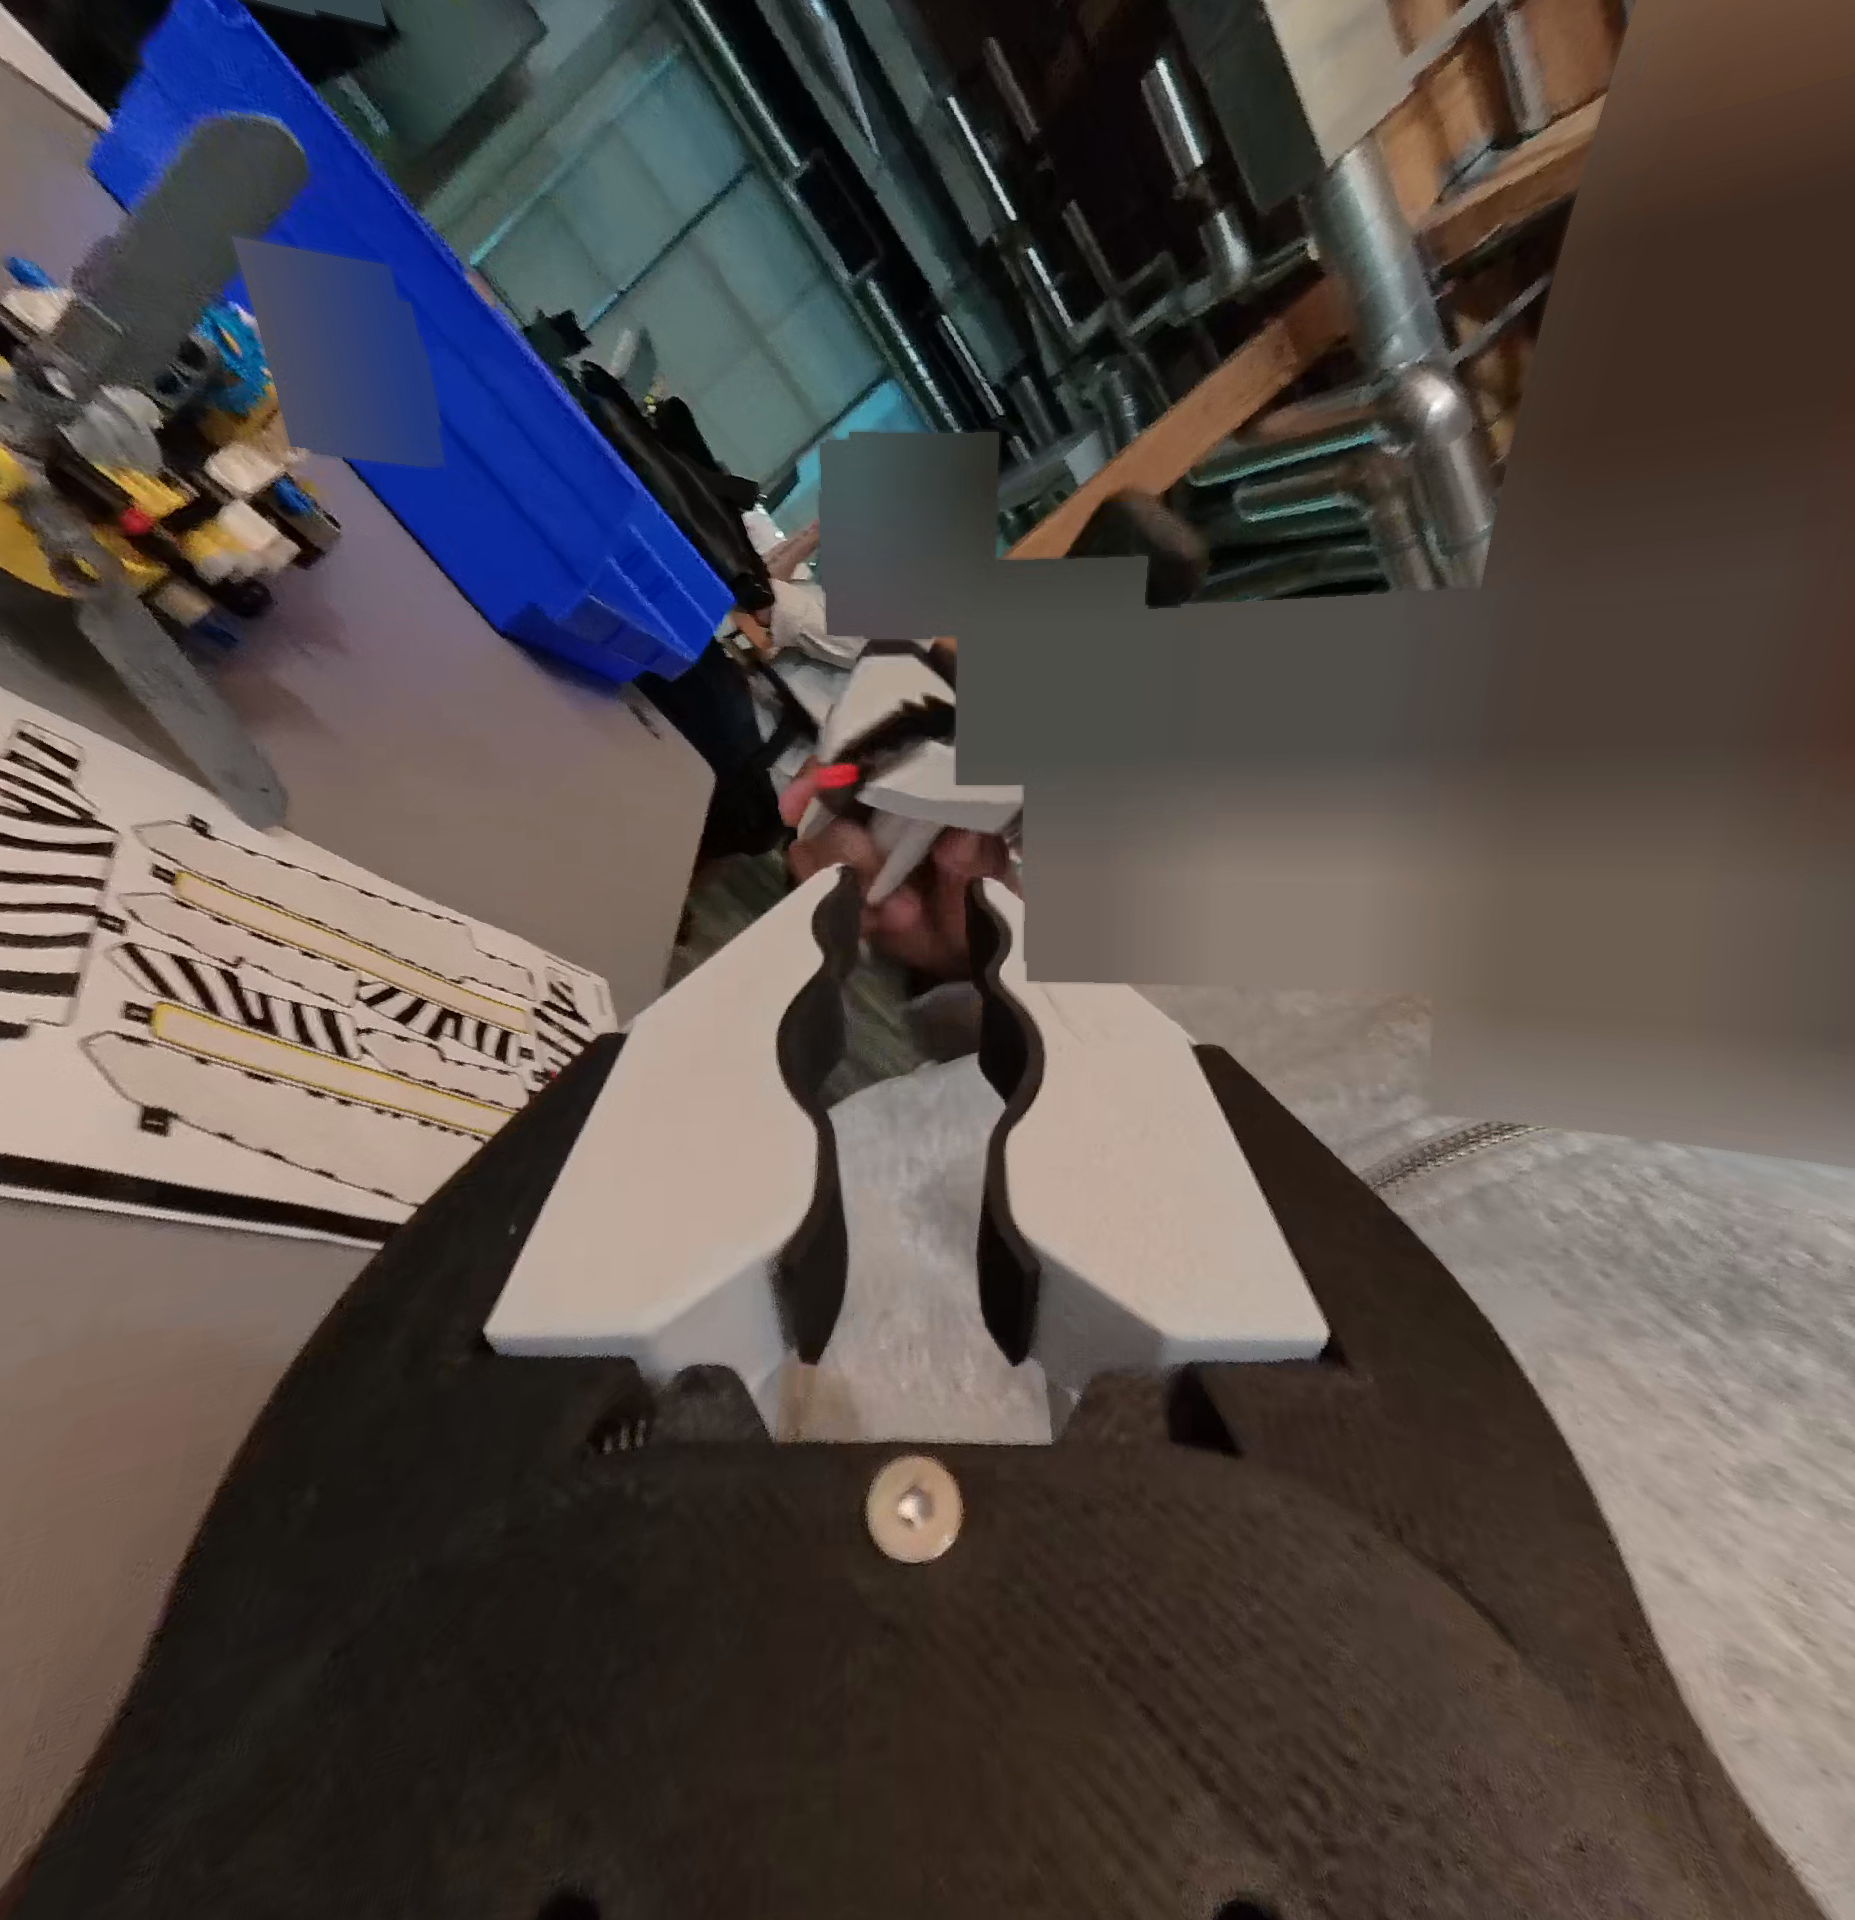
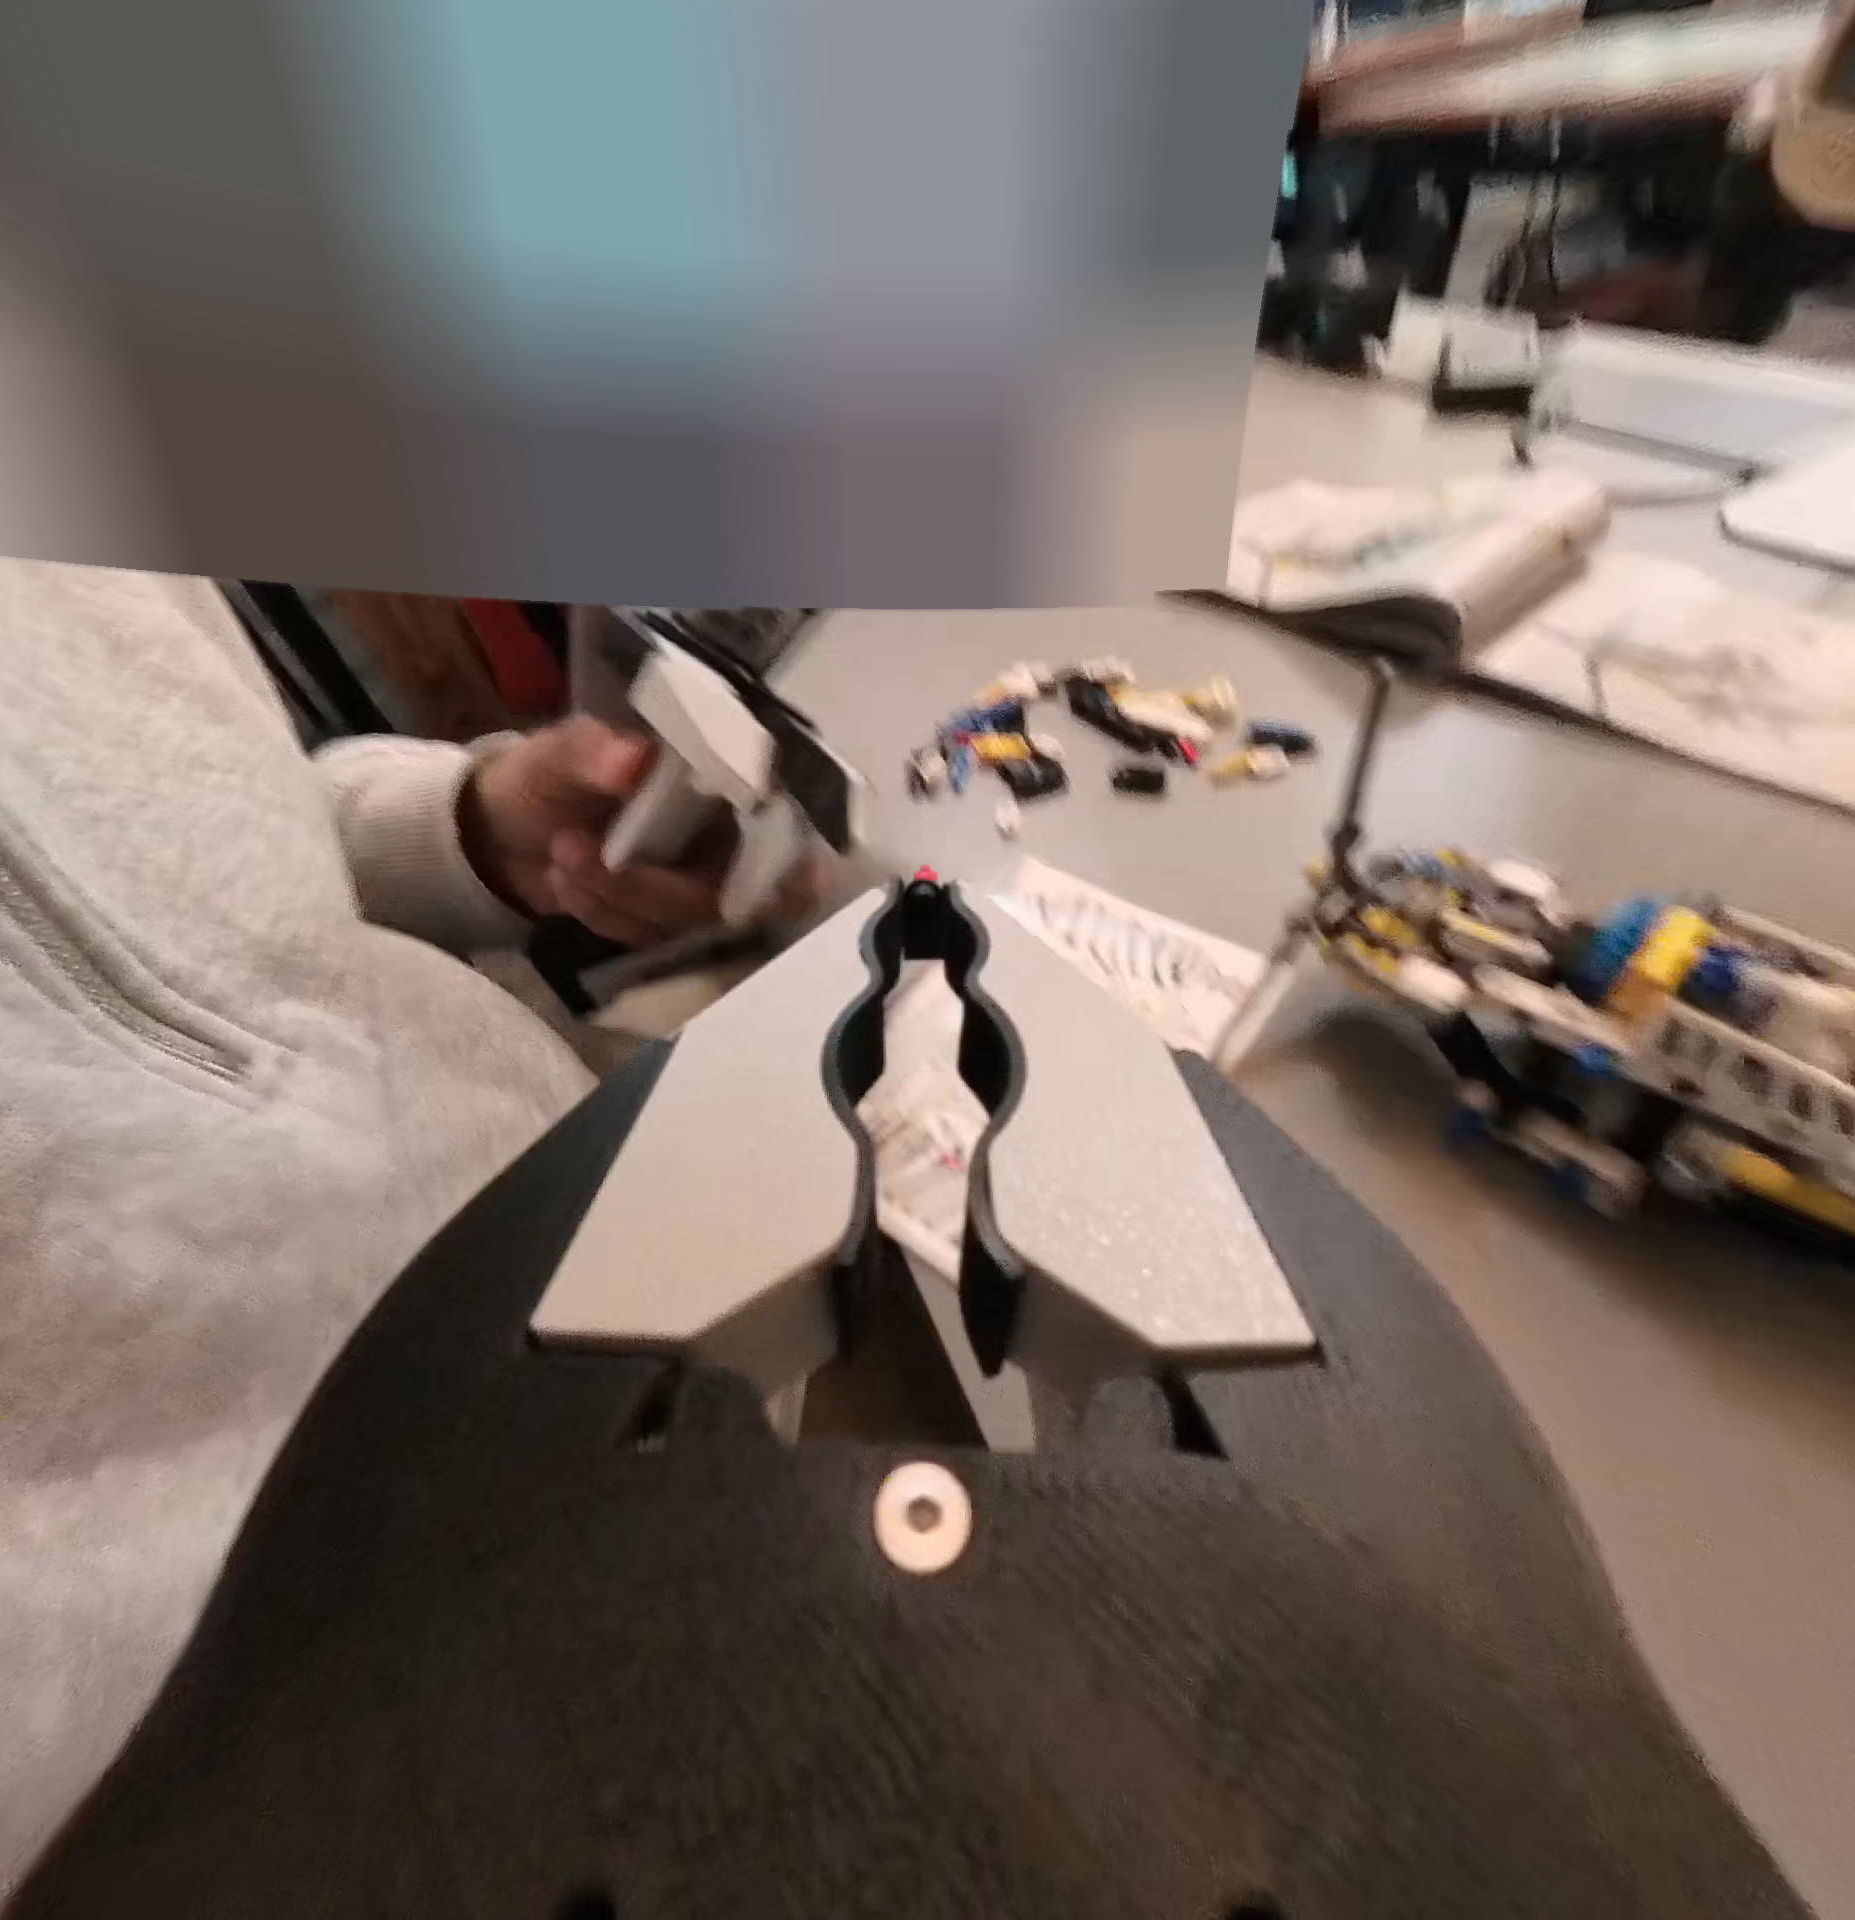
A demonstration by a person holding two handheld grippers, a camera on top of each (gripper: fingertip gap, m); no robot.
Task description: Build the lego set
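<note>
In the right wrist view my right gripper is shut on a small black lego piece with a red tip, held in the air above the table. My left gripper is open and empty, pointing past the table edge toward the right gripper with its red-tipped piece. The left gripper also shows in the right wrist view, held by a hand. The partly built yellow, white and blue lego helicopter stands on the table, also in the left wrist view. A pile of loose lego pieces lies beyond.
A black-and-white sticker sheet lies on the grey table, also in the right wrist view. A blue bin stands behind the helicopter. Open booklets lie at the far right. A grey sweater is close by. There is about 5 cm between the tips of the two grippers.
</note>
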